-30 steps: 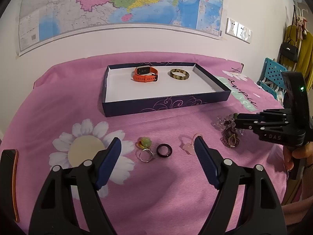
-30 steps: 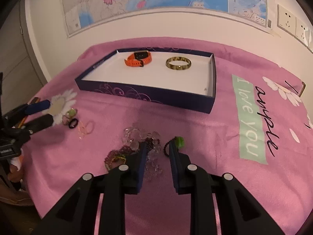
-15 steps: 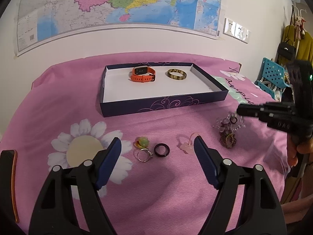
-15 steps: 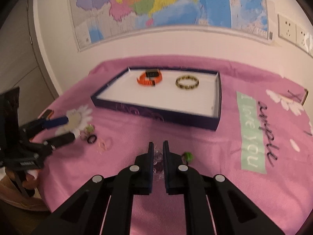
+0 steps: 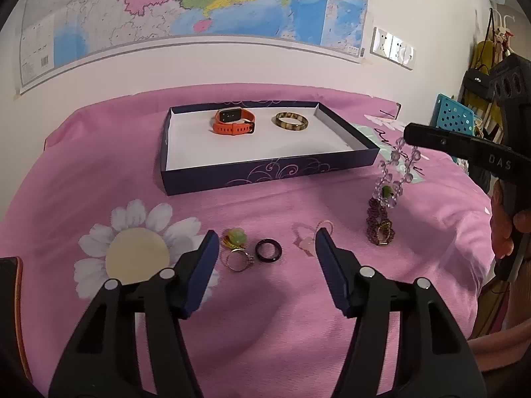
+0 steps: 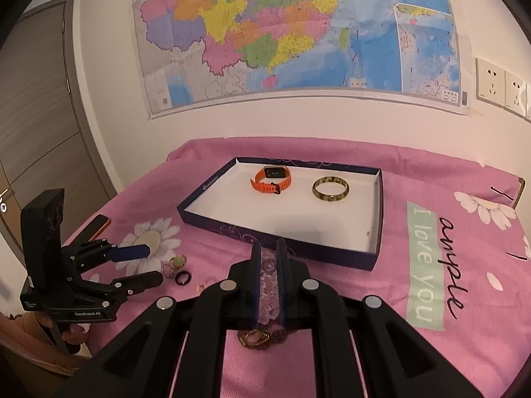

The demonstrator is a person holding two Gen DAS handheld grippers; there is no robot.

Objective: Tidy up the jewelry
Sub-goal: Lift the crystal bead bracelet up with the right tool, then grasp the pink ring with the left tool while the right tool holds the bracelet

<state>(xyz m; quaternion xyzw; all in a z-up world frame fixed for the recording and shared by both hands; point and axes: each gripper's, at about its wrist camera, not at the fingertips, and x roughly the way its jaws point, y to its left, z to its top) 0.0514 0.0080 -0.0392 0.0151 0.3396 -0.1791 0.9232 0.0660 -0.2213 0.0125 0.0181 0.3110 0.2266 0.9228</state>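
The clear bead bracelet [image 5: 395,172] hung off the pink tablecloth [image 5: 265,315], pinched at its top by the right gripper [image 6: 268,267], whose jaws were clenched on the beads. A small green bead [image 5: 386,191] showed low in the loop. Its bottom end dangled just above a dark purple beaded bracelet [image 5: 379,224] with a gold clasp, which lay on the cloth at the right, near the front right corner of the navy tray [image 5: 265,174].

Inside that tray, toward its far wall, an orange smartwatch [image 5: 235,122] sat to the left of a mottled amber bangle [image 5: 291,121], the two apart.

Near the left gripper [image 5: 267,248] a row of small pieces lay on the cloth: a green-stone ring [image 5: 235,237], touching a silver ring [image 5: 238,260] just nearer, then a black ring [image 5: 268,250] beside them, and a pale pink ring [image 5: 307,237] to the right. The left gripper's jaws had just been closing but remained released, hovering over these rings with nothing pressed between them.

A hand [image 5: 504,222] gripped the right gripper's handle at the right edge. A large map [image 6: 282,33] covered the far wall.
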